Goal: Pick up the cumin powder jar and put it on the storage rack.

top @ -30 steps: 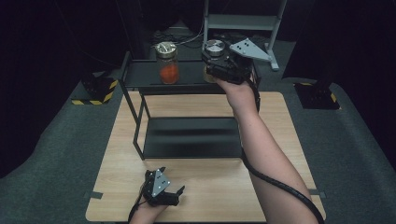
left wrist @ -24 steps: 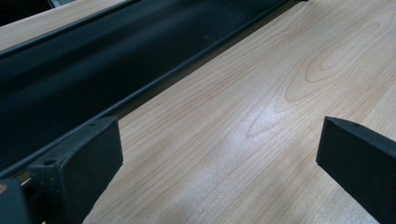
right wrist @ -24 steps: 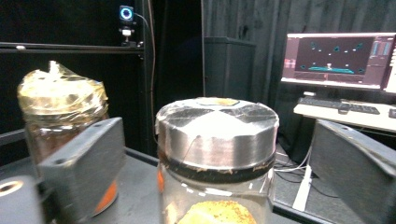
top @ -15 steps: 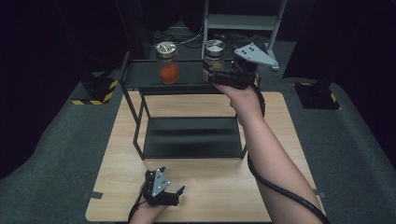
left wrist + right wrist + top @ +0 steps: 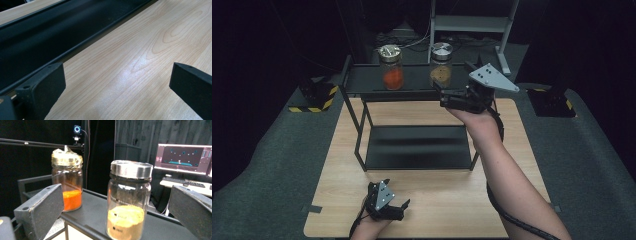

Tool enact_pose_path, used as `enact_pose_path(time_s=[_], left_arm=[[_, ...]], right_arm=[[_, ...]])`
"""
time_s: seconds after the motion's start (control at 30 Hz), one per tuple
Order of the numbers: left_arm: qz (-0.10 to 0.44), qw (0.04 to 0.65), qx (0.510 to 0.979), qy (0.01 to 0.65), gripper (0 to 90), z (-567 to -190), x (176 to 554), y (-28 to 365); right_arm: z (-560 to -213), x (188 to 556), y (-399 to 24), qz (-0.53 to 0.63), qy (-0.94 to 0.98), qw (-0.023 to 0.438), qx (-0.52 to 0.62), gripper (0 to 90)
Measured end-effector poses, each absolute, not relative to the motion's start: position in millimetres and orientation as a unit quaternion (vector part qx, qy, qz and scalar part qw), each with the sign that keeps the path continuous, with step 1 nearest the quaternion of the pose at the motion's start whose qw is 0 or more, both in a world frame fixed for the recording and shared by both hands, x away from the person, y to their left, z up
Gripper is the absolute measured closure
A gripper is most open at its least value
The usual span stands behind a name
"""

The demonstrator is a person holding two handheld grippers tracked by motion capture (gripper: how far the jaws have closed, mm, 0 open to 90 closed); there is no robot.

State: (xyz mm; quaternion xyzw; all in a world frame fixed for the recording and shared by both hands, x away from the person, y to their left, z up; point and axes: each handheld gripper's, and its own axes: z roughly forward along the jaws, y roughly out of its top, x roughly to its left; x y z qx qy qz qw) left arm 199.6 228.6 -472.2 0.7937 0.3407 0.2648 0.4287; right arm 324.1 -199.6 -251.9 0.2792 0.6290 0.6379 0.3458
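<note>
The right gripper [image 5: 443,95], its jaws just opened wide and holding nothing, sits just short of the silver-lidded jar [image 5: 441,66] of tan powder on the rack's top shelf [image 5: 362,80]. An orange-filled jar [image 5: 391,67] stands beside it. The left gripper [image 5: 399,209] rests spread on the desk [image 5: 442,200].

You see two clear glossy glass jars: one [image 5: 128,202] has a brushed metal lid, the other [image 5: 67,181] a crinkled foil-like top. The shelf [image 5: 100,212] is matt black metal, the table [image 5: 140,72] smooth pale wood.
</note>
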Motion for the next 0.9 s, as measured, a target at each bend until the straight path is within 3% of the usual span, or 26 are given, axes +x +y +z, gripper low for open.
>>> enact_pose_path(time_s=[0.9], left_arm=[[0.268,0.428,0.793,0.340,0.8,-472.6,198.5,227.9]], right_arm=[[-301.8,267.0,-223.0,0.599,0.663,0.372,0.251,0.0]])
